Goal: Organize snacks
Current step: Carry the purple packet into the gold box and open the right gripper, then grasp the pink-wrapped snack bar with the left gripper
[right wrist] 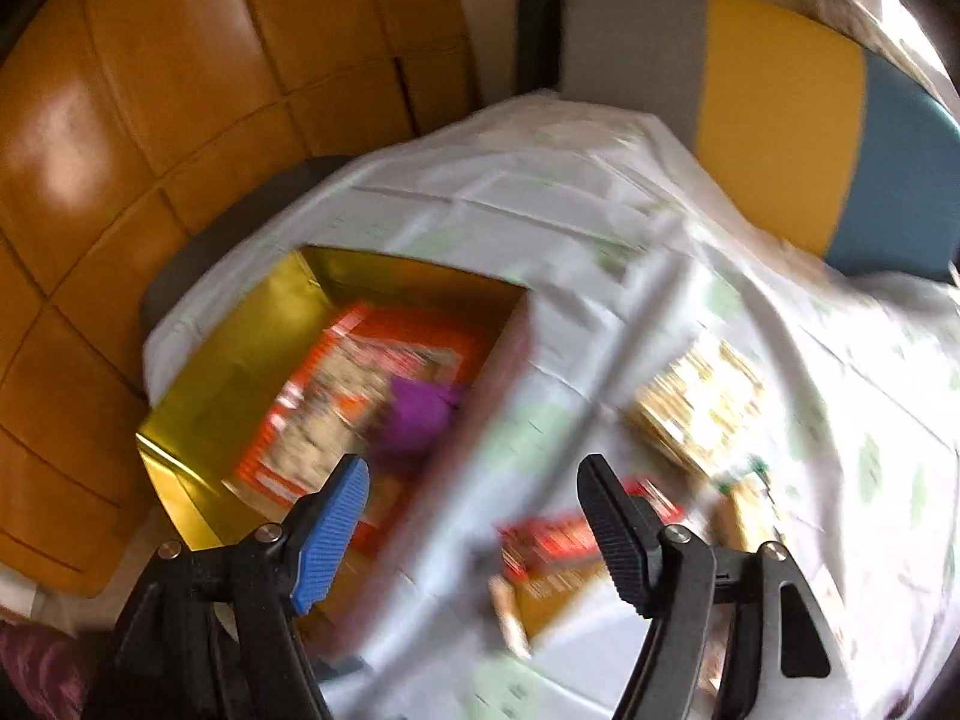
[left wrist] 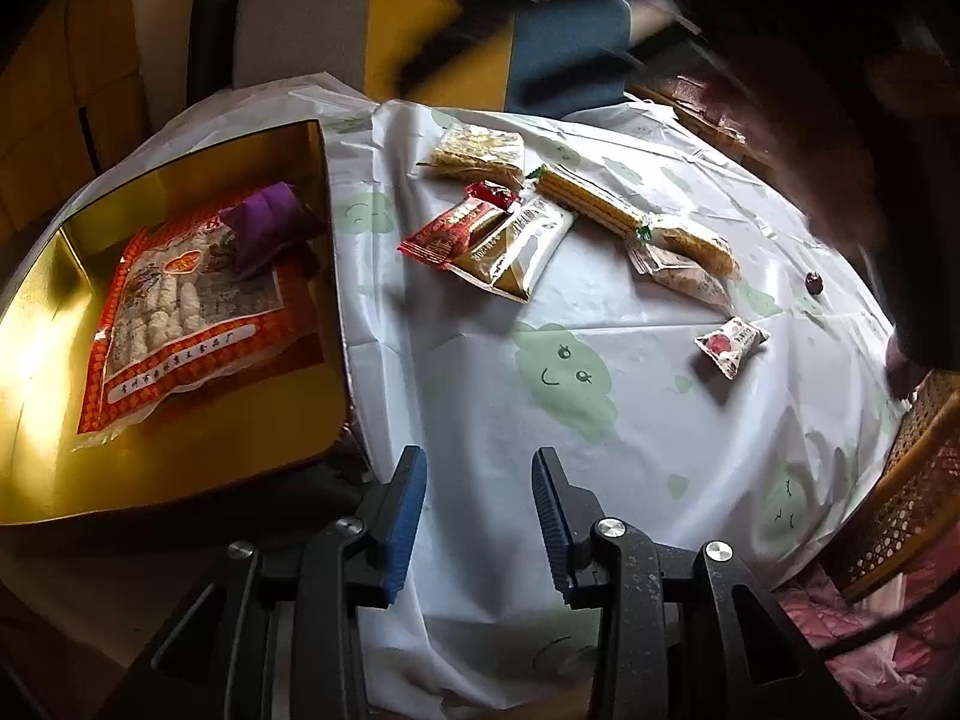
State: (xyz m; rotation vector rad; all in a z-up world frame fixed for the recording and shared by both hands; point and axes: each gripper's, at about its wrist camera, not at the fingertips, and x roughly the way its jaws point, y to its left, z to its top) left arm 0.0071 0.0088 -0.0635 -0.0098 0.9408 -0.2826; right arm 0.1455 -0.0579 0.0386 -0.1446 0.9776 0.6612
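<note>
A gold box (left wrist: 180, 468) on the left holds an orange rice-cracker bag (left wrist: 180, 312) and a purple packet (left wrist: 267, 228). Loose snacks lie on the white tablecloth (left wrist: 540, 360): a red packet (left wrist: 456, 228), a white-and-gold packet (left wrist: 522, 246), a long wafer pack (left wrist: 588, 201), a yellow cracker pack (left wrist: 480, 153), a beige pack (left wrist: 684, 264), a small red-and-white candy (left wrist: 732, 345). My left gripper (left wrist: 480, 468) is open and empty above the near cloth. My right gripper (right wrist: 474, 480) is open and empty over the box's edge (right wrist: 456, 438), with the red packet (right wrist: 558, 540) below; this view is blurred.
A small dark fruit (left wrist: 814, 283) lies at the right of the cloth. A wicker chair (left wrist: 918, 480) stands at the right edge. A grey, yellow and blue bench (right wrist: 780, 108) runs behind the table. Brown floor tiles (right wrist: 180, 90) lie to the left.
</note>
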